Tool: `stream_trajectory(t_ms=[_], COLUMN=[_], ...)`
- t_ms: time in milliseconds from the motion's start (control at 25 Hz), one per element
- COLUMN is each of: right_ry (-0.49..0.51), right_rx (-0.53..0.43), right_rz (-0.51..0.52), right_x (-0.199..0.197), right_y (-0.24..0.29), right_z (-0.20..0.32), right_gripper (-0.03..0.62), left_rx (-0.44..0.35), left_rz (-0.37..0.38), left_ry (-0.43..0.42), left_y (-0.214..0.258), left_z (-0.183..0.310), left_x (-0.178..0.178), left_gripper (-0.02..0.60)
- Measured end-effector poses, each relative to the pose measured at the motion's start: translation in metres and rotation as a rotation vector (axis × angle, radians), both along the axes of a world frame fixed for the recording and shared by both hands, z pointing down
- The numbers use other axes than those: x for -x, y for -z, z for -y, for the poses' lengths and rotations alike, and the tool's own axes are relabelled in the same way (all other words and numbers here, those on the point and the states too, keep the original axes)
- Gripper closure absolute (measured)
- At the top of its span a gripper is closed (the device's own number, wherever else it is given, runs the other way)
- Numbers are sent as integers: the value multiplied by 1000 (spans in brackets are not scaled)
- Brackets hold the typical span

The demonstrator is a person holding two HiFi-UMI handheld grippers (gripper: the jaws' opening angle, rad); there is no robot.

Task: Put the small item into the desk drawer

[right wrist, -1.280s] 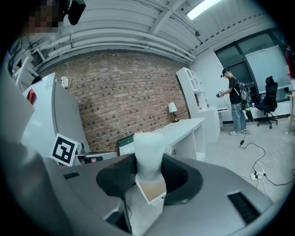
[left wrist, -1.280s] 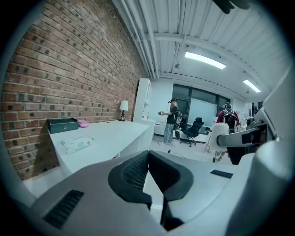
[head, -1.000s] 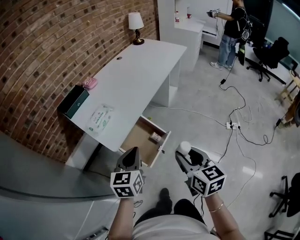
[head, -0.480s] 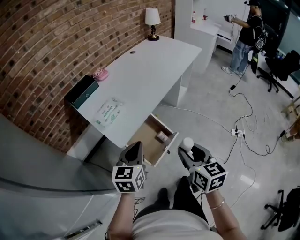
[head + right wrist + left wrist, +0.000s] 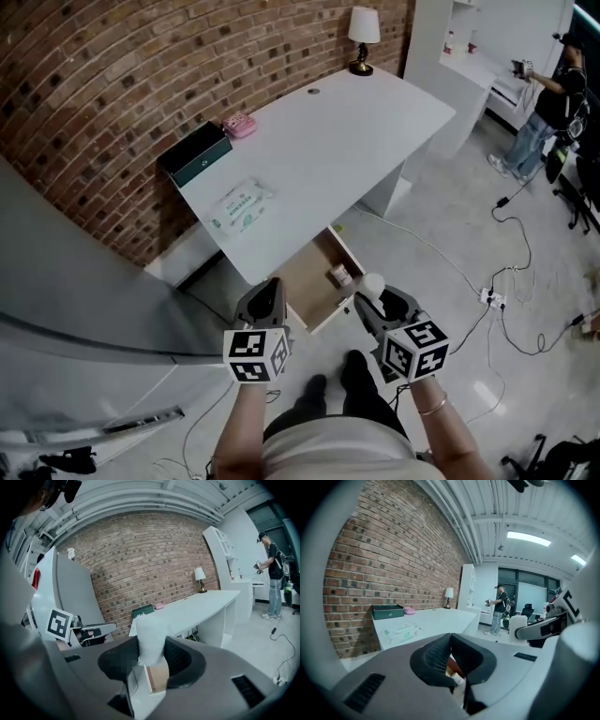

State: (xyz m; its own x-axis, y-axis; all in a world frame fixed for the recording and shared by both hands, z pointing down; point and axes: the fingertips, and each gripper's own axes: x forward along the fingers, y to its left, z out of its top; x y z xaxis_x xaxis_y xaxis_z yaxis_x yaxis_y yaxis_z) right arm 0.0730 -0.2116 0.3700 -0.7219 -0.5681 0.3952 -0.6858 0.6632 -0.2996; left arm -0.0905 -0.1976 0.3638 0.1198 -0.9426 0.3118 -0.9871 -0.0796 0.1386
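The left tongs hide part of the open drawer, the box inside is too small to identify, and print on the packet is unreadable.

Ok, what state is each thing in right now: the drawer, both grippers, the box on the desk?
drawer: open, with a small box inside.
right gripper: fingers shut on a white item.
left gripper: fingers together, nothing held.
green box: lid closed, sitting on the desk.
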Motion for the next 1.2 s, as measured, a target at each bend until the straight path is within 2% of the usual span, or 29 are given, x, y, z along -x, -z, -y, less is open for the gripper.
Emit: stream_trajectory(t_ms=[520,880,1200], right_ry=[312,506,608], right_rx=[69,160,226], right_rz=[-40,-125,-230], right_x=[30,68,106], right_y=[-42,-102,-175], right_z=[57,60,53], right_gripper=[422,422,422], left_rx=[51,125,170], left_rz=[22,7,-40], left_ry=[308,491,605], left_y=[-24,-62,-105], left_z=[3,-25,-54], left_x=[14,28,45], left_gripper=[560,560,560])
